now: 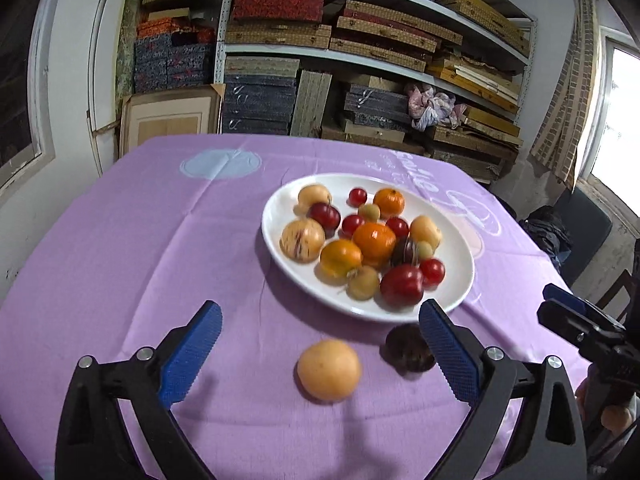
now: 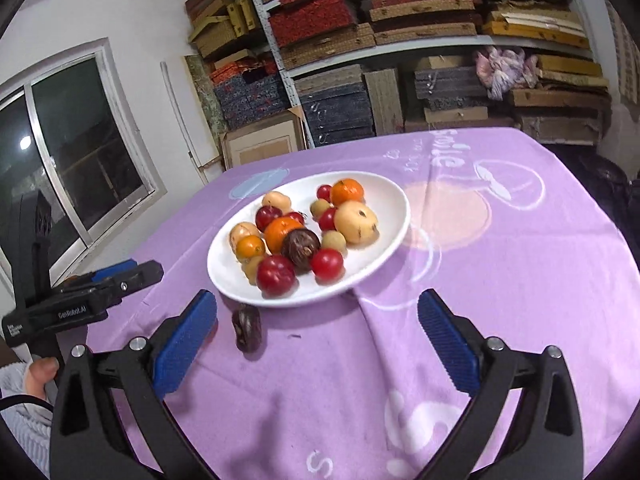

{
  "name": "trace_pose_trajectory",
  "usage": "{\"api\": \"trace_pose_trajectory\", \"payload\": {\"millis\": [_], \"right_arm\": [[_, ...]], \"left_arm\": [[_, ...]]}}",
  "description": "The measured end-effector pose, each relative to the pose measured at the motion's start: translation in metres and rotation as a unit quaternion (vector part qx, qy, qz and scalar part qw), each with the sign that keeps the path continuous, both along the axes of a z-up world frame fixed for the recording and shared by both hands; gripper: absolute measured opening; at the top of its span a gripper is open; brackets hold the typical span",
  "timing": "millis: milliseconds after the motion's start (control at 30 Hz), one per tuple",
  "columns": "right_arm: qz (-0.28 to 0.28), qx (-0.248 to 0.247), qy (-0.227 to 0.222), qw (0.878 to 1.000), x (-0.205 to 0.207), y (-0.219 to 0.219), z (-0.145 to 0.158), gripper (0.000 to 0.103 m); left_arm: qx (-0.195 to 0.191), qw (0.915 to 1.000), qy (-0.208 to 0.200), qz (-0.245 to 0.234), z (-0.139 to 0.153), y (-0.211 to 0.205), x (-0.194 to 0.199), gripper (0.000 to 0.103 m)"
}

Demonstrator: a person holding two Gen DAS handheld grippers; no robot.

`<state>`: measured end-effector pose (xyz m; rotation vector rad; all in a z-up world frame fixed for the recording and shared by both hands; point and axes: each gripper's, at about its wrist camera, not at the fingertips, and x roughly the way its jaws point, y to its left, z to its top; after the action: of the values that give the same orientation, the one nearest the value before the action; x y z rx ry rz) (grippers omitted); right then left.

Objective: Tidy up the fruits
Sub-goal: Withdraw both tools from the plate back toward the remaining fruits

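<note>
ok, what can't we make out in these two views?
- Dark fruit, left view: partly behind the left gripper finger; blurred, type unclear.
- Pale fruit: outside the right view.
- Plate fruits: overlapping, rear ones partly hidden, slightly blurred.
- Right gripper: open, nothing between its fingers.

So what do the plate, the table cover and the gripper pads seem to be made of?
Plate: probably glazed ceramic; white, smooth, with a soft sheen, though melamine would look alike.
Table cover: woven fabric, matte lilac with pale printed shapes; it creases and folds near the plate.
Pads on the left gripper and right gripper: likely blue rubber or plastic, with a fine knurled grid, on black, probably plastic arms.
</note>
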<state>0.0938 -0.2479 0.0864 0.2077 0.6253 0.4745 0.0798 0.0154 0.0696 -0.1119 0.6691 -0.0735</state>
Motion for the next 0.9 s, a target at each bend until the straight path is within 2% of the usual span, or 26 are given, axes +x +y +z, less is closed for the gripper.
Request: {"api": "trace_pose_trajectory", "payload": {"millis": [100, 200, 300, 367, 500, 633, 900], "right_arm": [[-0.017, 0.028, 0.028, 0.999, 0.001, -0.013, -0.014, 0.099], [-0.024, 0.049, 0.048, 0.997, 0.009, -0.019, -0.021, 0.099], [-0.023, 0.038, 0.058, 0.997, 0.008, -0.015, -0.029, 0.099], [-0.019, 0.032, 0.067, 0.997, 0.01, -0.012, -0.033, 0.099], [-0.013, 0.023, 0.068, 0.997, 0.009, -0.007, -0.035, 0.099], [-0.012, 0.019, 0.076, 0.997, 0.01, -0.006, -0.039, 0.099], [-0.01, 0.017, 0.082, 0.996, 0.012, -0.007, -0.04, 0.099]], "left_arm": [[0.01, 0.9998, 0.008, 0.016, -0.022, 0.003, -0.008, 0.1], [0.011, 0.9994, 0.009, 0.032, -0.026, 0.011, -0.01, 0.1], [0.009, 0.9991, 0.017, 0.038, -0.033, 0.016, -0.009, 0.1], [0.011, 0.9989, 0.033, 0.03, -0.037, 0.015, -0.005, 0.1], [0.018, 0.999, 0.036, 0.019, -0.039, 0.01, -0.004, 0.1], [0.021, 0.9978, 0.063, 0.002, -0.048, 0.004, 0.004, 0.1], [0.053, 0.9941, 0.094, 0.011, -0.058, -0.002, 0.013, 0.1]]}}
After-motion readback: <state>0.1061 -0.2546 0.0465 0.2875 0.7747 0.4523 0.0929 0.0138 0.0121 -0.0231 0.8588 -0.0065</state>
